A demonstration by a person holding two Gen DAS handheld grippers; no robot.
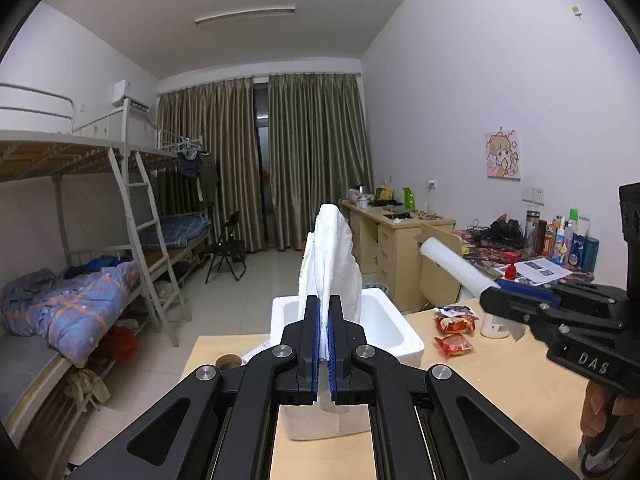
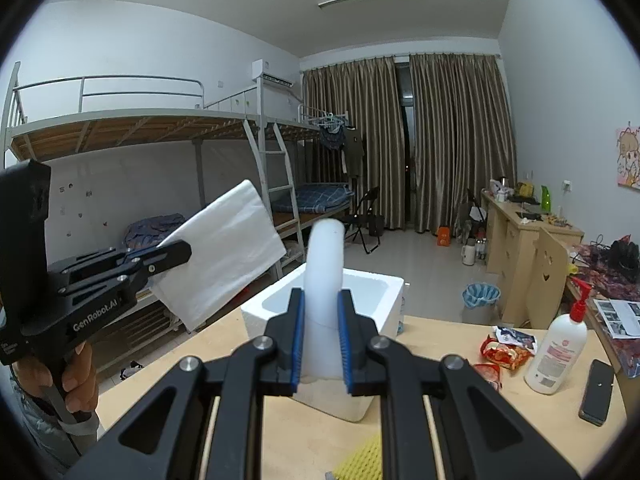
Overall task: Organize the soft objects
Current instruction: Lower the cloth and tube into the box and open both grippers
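The left gripper (image 1: pixel 324 344) is clamped almost fully shut on the lower edge of a folded white cloth (image 1: pixel 334 256), which stands up edge-on above the jaws; the right wrist view shows the same cloth (image 2: pixel 224 252) as a flat, limp rectangle held clear of the table. The right gripper (image 2: pixel 322 340) is closed partway on a white foam tube (image 2: pixel 325 264), its pads pressing either side of the tube's lower part while the rest curves upward. Just beyond both grippers an open white foam box (image 2: pixel 384 292) sits on the wooden table (image 2: pixel 440 392), judged the likely destination. Both items look light and compressible: the cloth will droop and is best held at a folded edge; the tube will flex, so a grip near its middle should steady it. Snack packets (image 2: pixel 506 354) and a lotion bottle (image 2: pixel 558 352) lie to the right.
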